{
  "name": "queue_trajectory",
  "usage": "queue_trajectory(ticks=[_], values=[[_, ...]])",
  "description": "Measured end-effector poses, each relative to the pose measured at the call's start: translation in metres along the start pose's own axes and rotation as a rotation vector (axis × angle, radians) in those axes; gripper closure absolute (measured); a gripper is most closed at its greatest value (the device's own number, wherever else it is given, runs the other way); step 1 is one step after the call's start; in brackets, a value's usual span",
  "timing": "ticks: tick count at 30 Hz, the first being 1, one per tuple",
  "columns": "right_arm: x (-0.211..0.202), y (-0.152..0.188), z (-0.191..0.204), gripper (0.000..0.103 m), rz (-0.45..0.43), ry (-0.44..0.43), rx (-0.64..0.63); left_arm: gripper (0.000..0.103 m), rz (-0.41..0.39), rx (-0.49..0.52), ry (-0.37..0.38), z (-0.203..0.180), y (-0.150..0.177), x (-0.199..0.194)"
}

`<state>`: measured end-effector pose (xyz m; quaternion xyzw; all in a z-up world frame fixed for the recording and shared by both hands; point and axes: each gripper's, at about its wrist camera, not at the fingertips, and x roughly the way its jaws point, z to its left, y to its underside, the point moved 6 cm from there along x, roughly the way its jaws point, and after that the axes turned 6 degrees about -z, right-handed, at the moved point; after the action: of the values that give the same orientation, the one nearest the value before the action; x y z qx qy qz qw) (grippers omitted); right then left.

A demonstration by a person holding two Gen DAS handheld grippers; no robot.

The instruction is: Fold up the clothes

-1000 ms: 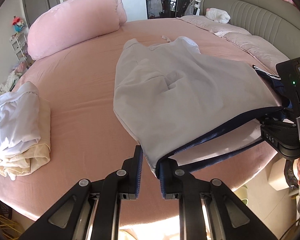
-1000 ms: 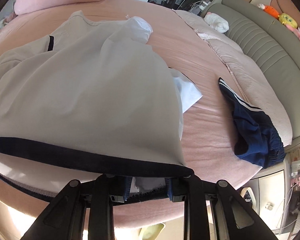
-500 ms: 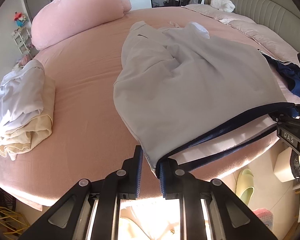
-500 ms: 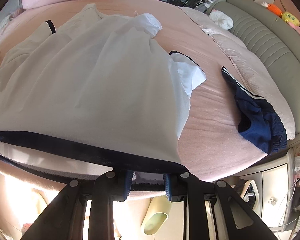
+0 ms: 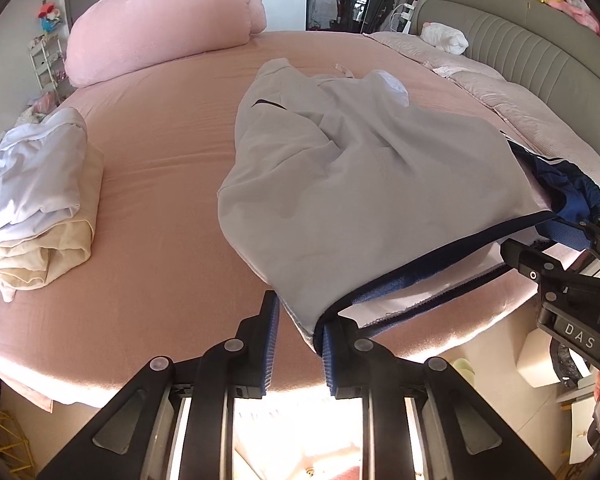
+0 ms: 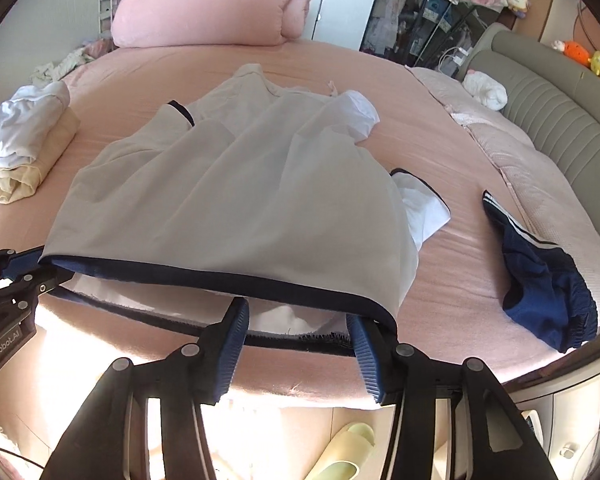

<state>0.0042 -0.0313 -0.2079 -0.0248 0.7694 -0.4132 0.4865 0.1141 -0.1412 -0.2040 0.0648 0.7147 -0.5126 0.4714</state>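
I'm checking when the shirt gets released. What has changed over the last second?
Both grippers' jaws are opening: the right gripper now stands wide, with the white shirt's navy hem lying loose between its fingers; the left gripper has parted only slightly. The folded pile and navy shorts stayed put.
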Motion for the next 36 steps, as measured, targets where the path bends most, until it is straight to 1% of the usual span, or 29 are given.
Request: queue_trajectory(ticks=[2, 4, 7, 10, 13, 15, 16, 17, 18, 21, 23, 25, 26, 27, 28, 29, 31, 33, 35, 36], values=[[-0.004, 0.000, 0.000, 0.051, -0.010, -0.020, -0.007, 0.076, -0.004, -0.025, 0.006, 0.002, -0.003, -0.003], [-0.005, 0.001, -0.007, 0.051, -0.012, -0.044, 0.014, 0.071, 0.000, -0.049, 0.017, 0.003, -0.005, -0.002], [-0.006, 0.004, -0.019, 0.050, -0.003, -0.122, 0.076, 0.064, -0.002, -0.052, 0.003, -0.001, -0.007, 0.001], [-0.008, 0.008, -0.027, 0.050, 0.023, -0.208, 0.112, 0.063, 0.001, -0.048, -0.010, -0.003, -0.010, 0.003], [-0.013, 0.008, -0.034, 0.050, 0.030, -0.279, 0.142, 0.063, 0.003, -0.050, -0.013, -0.004, -0.012, 0.005], [-0.016, 0.007, -0.041, 0.050, 0.027, -0.298, 0.181, 0.063, 0.000, -0.052, -0.019, -0.004, -0.015, 0.006], [-0.016, 0.007, -0.044, 0.049, 0.026, -0.290, 0.196, 0.063, -0.002, -0.053, -0.021, -0.003, -0.016, 0.006], [-0.015, 0.008, -0.047, 0.040, 0.029, -0.269, 0.201, 0.063, -0.003, -0.053, -0.022, -0.003, -0.017, 0.008], [-0.013, 0.008, -0.050, 0.036, 0.033, -0.248, 0.205, 0.063, -0.004, -0.051, -0.021, -0.002, -0.017, 0.009], [-0.007, 0.011, -0.059, 0.036, 0.045, -0.193, 0.222, 0.063, -0.007, -0.044, -0.008, 0.000, -0.018, 0.012], [-0.001, 0.014, -0.062, 0.036, 0.065, -0.185, 0.244, 0.063, -0.020, -0.038, 0.012, 0.001, -0.018, 0.010], [0.003, 0.018, -0.061, 0.036, 0.081, -0.182, 0.235, 0.062, -0.042, -0.036, 0.039, 0.000, -0.020, 0.004], [0.006, 0.021, -0.060, 0.035, 0.087, -0.173, 0.219, 0.059, -0.052, -0.032, 0.058, -0.001, -0.020, 0.001], [0.009, 0.023, -0.058, 0.035, 0.097, -0.161, 0.205, 0.047, -0.063, -0.029, 0.069, -0.002, -0.021, -0.002], [0.013, 0.026, -0.058, 0.036, 0.114, -0.144, 0.193, 0.038, -0.074, -0.026, 0.072, -0.002, -0.022, -0.004], [0.017, 0.028, -0.058, 0.036, 0.129, -0.129, 0.192, 0.035, -0.080, -0.023, 0.070, -0.003, -0.023, -0.005], [0.023, 0.030, -0.060, 0.036, 0.148, -0.116, 0.215, 0.034, -0.077, -0.019, 0.055, -0.002, -0.023, -0.002], [0.026, 0.029, -0.062, 0.036, 0.147, -0.113, 0.232, 0.034, -0.049, -0.022, 0.043, -0.001, -0.022, 0.008], [0.027, 0.025, -0.062, 0.036, 0.139, -0.090, 0.207, 0.034, -0.007, -0.040, 0.046, 0.001, -0.018, 0.018], [0.028, 0.024, -0.062, 0.035, 0.136, -0.073, 0.186, 0.034, 0.012, -0.059, 0.059, 0.001, -0.016, 0.022]])
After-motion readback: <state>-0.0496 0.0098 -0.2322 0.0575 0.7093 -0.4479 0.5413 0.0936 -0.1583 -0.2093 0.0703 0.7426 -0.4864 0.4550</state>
